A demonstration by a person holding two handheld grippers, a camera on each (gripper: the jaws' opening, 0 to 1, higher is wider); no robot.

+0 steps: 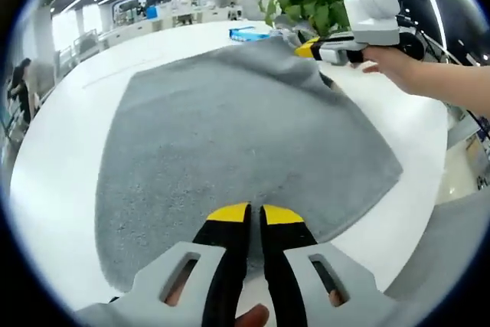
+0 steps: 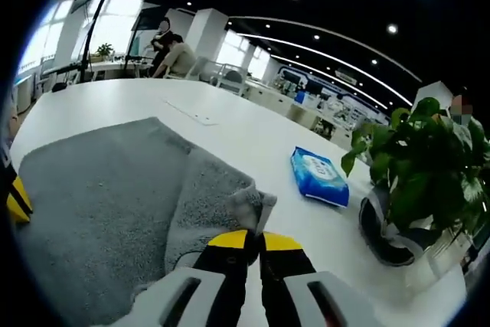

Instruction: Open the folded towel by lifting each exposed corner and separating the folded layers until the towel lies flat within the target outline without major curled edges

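Both grippers shut: left (image 1: 255,212) pinning towel (image 1: 230,143) edge at 6 o'clock, right (image 2: 253,240) pinching raised corner (image 2: 249,204). Spread grey on white table (image 2: 230,128). Soft, limp, light; best held by corners.

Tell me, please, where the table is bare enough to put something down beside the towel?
The white table is bare between the grey towel and the blue packet, and beyond the towel's far edge. It is crowded by the potted plant, where the right gripper pinches the towel corner.
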